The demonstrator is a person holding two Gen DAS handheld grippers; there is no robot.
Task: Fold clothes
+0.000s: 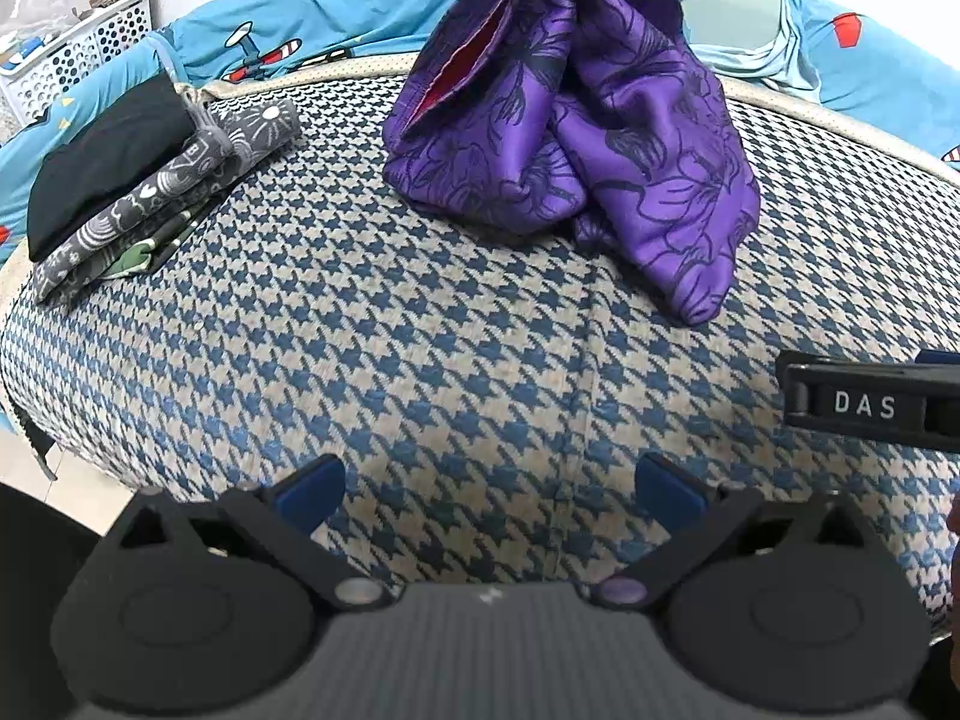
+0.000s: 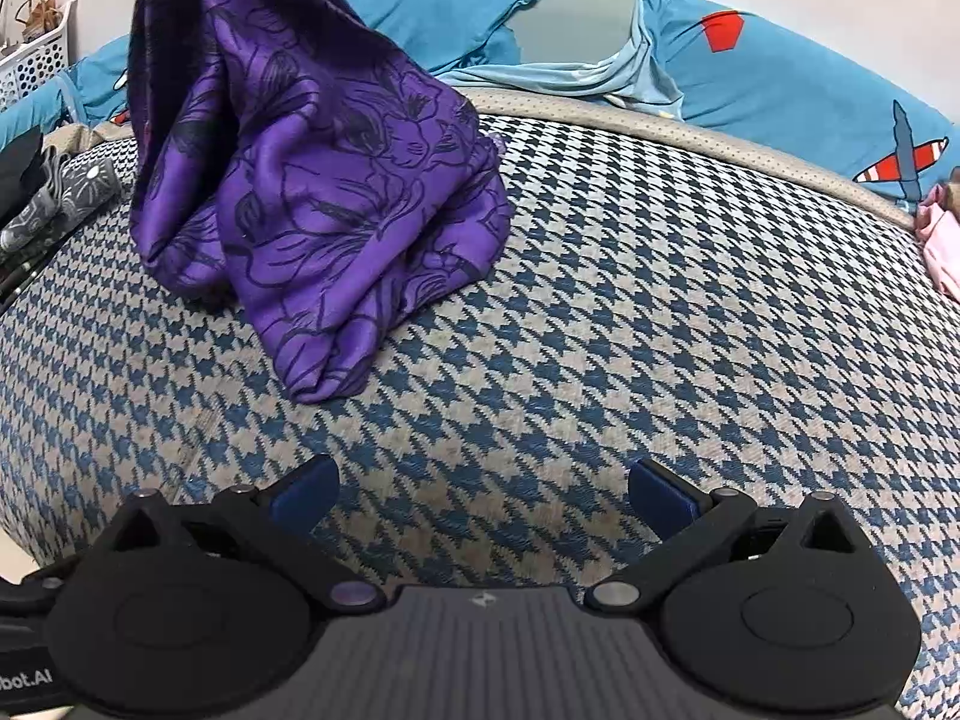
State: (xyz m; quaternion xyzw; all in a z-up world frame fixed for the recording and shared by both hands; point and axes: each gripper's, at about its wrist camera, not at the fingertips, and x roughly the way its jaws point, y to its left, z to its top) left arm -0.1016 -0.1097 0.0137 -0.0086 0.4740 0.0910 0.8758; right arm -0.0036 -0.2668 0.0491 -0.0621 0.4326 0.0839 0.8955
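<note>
Covering the bed (image 1: 450,360): houndstooth blanket, purple garment (image 1: 576,120) heaped; left gripper (image 1: 489,489) and right gripper (image 2: 483,492) both gaping wide, empty.

Both wrist views overlook the houndstooth bed (image 1: 420,330) closely.

The white letters "DAS" stand on a black bar (image 1: 864,405) at the right edge of the left wrist view. In the right wrist view, white letters "bot.AI" stand on a black part (image 2: 24,681) in the bottom left corner; the start of the word is cut off. A small white logo (image 2: 482,600) on the grey body is too small to read.
</note>
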